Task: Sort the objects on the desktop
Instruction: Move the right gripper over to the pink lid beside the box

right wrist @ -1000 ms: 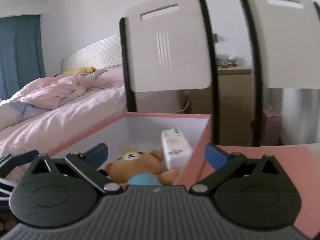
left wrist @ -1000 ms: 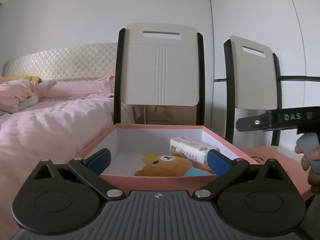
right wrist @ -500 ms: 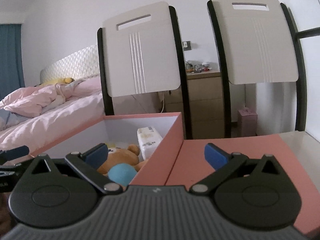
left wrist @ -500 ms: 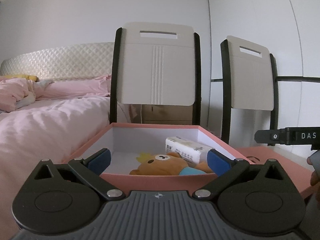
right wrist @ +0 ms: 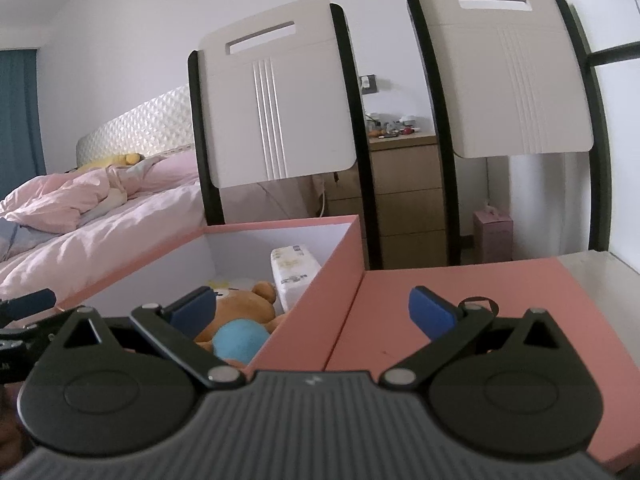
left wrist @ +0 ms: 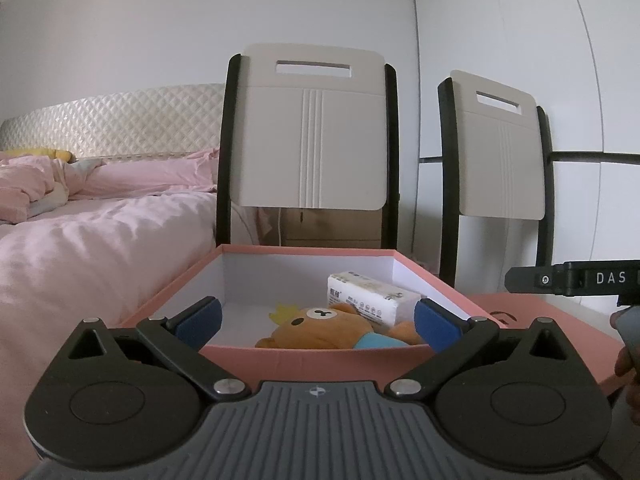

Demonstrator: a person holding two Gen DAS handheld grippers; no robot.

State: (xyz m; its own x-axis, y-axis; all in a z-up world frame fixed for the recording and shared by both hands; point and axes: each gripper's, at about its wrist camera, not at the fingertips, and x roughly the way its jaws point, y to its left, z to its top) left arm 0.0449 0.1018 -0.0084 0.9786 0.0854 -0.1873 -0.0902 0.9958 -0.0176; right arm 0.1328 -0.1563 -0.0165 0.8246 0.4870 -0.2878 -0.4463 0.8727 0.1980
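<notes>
An open pink box (left wrist: 312,358) (right wrist: 304,332) with white inner walls holds a brown teddy bear (left wrist: 332,328) (right wrist: 240,320) in a blue top and a white tissue pack (left wrist: 372,298) (right wrist: 292,274). Its flat pink lid (right wrist: 460,312) (left wrist: 560,332) lies just right of it on the table. My left gripper (left wrist: 318,318) is open in front of the box's near wall, nothing between its blue pads. My right gripper (right wrist: 314,308) is open too, straddling the box's right wall and the lid. The right gripper's body shows at the right edge of the left wrist view.
Two white chair backs (left wrist: 312,136) (right wrist: 508,76) stand behind the table. A bed with pink bedding (left wrist: 92,240) lies to the left. A wooden drawer unit (right wrist: 404,196) and a small pink box (right wrist: 492,236) sit by the far wall. The pale table edge (right wrist: 596,264) shows at right.
The right gripper has swung to the right, from over the box interior to over its right wall and the lid. The left gripper has shifted slightly. Both stayed open.
</notes>
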